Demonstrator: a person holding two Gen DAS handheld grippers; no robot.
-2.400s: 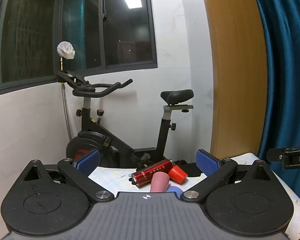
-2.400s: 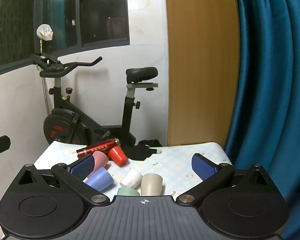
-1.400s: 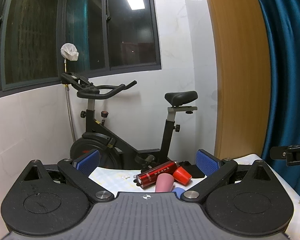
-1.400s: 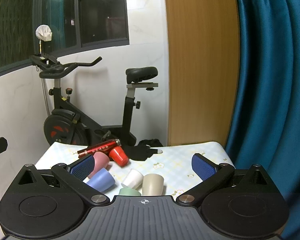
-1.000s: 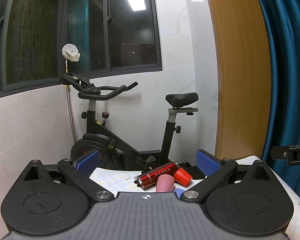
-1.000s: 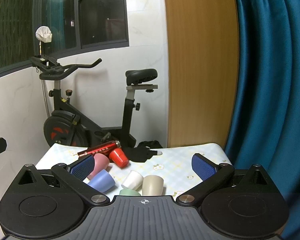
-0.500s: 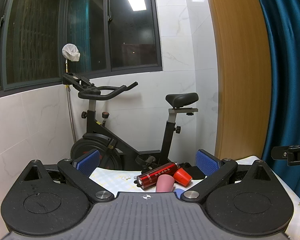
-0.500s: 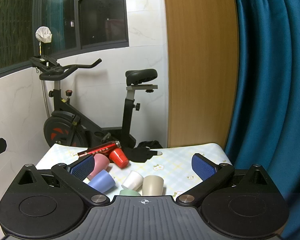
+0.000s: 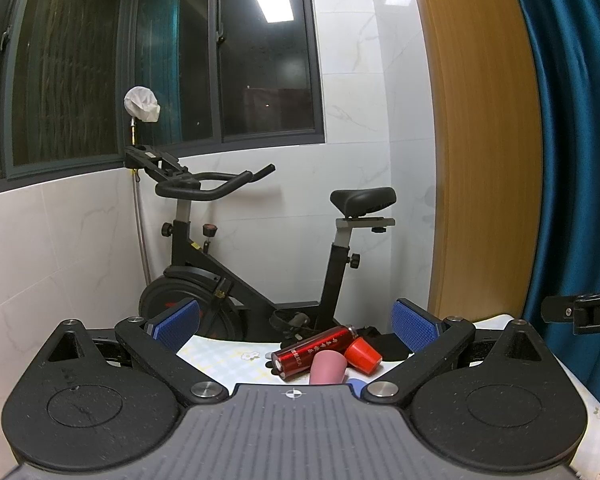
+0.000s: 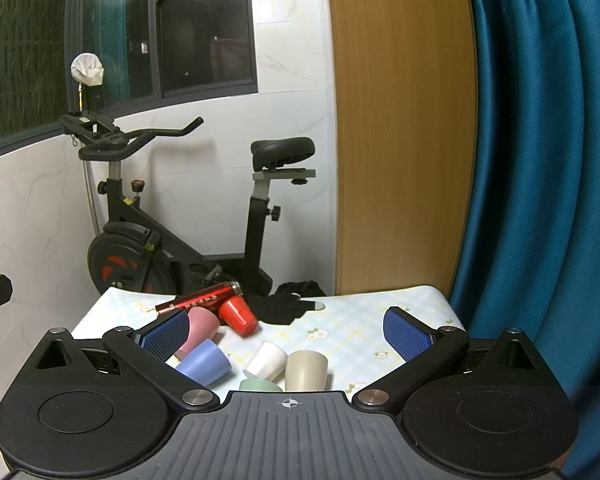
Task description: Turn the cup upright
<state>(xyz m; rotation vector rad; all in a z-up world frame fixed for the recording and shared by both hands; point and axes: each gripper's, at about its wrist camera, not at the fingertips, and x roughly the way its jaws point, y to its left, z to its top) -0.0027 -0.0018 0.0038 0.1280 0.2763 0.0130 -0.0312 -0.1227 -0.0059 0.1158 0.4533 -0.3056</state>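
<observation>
Several small cups lie or stand upside down on a table with a floral cloth point(image 10: 352, 320). In the right wrist view I see a beige cup point(image 10: 306, 370) upside down, a white cup point(image 10: 266, 360) on its side, a blue cup point(image 10: 204, 362), a pink cup point(image 10: 198, 330), a red cup point(image 10: 238, 316) and the top of a green cup point(image 10: 260, 385). My right gripper point(image 10: 286, 330) is open and empty above them. My left gripper point(image 9: 296, 320) is open and empty, with the pink cup point(image 9: 327, 366) and red cup point(image 9: 362, 354) ahead.
A red metal flask point(image 10: 204, 298) lies on its side behind the cups, also in the left wrist view point(image 9: 314, 350). A black glove point(image 10: 286, 306) lies at the table's far edge. An exercise bike point(image 10: 172, 216) stands behind the table. A blue curtain point(image 10: 540, 160) hangs on the right.
The left gripper view has tilted up slightly over the last seconds. The right gripper has hardly moved. Both stay open and the cups have not moved.
</observation>
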